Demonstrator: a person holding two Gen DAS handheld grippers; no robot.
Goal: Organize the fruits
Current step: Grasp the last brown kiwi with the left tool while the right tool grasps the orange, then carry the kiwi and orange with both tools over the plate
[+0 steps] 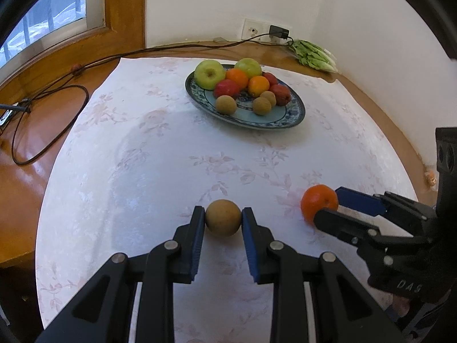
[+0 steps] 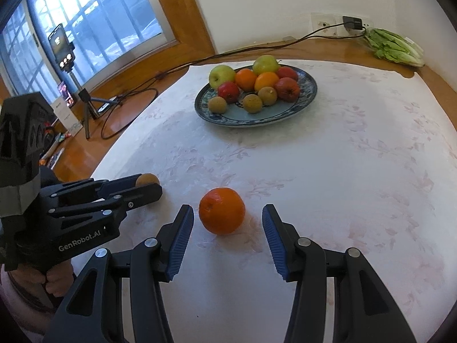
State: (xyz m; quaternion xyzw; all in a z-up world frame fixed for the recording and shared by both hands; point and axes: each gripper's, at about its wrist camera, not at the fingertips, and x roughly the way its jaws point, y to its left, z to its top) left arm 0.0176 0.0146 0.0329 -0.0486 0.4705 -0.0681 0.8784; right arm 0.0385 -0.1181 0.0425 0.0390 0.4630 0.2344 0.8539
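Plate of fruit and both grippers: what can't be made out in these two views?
- Plate: whether more fruit sits behind the heaped fruit, in both views.
- Brown fruit: mostly hidden by the left gripper in the right wrist view.
- Right gripper: its contact with the orange is unclear in the left wrist view.

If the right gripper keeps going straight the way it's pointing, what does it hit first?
The loose orange on the tablecloth. It sits just ahead, between the open fingers of the right gripper, slightly left of centre. Beyond it the cloth looks bare up to the fruit plate, though depth is uncertain.
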